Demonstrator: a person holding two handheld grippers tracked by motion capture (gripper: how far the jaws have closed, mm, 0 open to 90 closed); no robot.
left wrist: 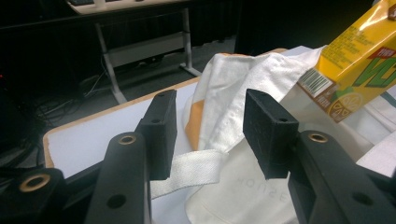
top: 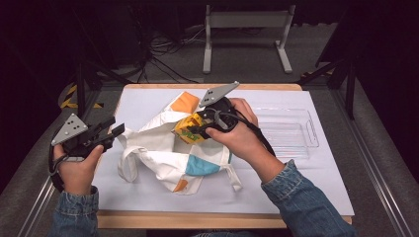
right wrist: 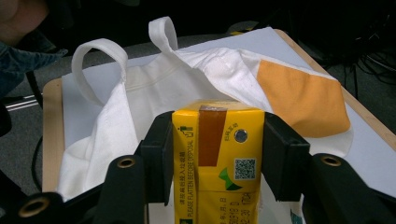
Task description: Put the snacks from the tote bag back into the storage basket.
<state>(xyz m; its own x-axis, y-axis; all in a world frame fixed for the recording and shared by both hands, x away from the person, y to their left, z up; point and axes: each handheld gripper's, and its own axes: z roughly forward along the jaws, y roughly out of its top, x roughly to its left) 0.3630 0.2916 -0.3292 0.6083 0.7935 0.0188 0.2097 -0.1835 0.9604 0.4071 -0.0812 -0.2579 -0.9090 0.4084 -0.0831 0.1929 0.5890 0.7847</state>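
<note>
Lying on the white-covered surface [top: 148, 98], the cream tote bag [top: 163, 158] with orange and blue patches sits crumpled, faint lettering on its cloth unreadable. Above it, the right tongs [right wrist: 215, 154] pinch a yellow drink carton [right wrist: 217, 158] printed "PLEASE FLATTEN BEFORE DISPOSAL", with a QR code. The left tongs [left wrist: 210, 135] stand spread around a bag handle [left wrist: 187, 170].

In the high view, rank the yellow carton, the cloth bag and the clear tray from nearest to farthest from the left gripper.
1. Cloth bag: just right of the left gripper, mid-table.
2. Yellow carton: over the bag, in the right gripper.
3. Clear tray: far right side of the table.
</note>
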